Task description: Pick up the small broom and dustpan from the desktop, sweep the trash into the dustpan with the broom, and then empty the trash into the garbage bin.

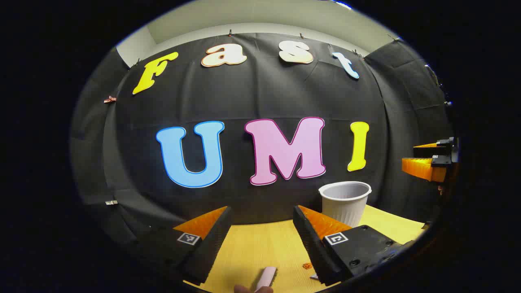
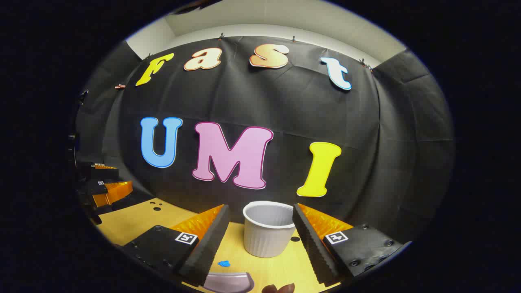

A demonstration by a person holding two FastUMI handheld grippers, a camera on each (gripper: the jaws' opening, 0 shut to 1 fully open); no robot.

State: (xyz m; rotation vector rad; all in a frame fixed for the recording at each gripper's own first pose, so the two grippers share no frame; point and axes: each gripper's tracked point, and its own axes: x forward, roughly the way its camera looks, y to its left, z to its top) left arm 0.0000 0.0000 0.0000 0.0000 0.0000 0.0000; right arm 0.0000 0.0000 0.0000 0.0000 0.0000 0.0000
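- Left tool (image 1: 262,232) released, jaws spread over the bench (image 1: 260,248); pale handle (image 1: 266,277) below it
- Right tool (image 2: 260,234) released, framing the white bin (image 2: 268,234); dustpan edge (image 2: 230,281) low

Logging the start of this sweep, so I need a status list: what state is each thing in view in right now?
left gripper: open, holding nothing, above the desktop
right gripper: open, holding nothing
garbage bin: upright on the desktop, looks empty
pale handle: lying flat, ungrasped
orange scrap: loose on the desktop
blue scrap: loose on the desktop
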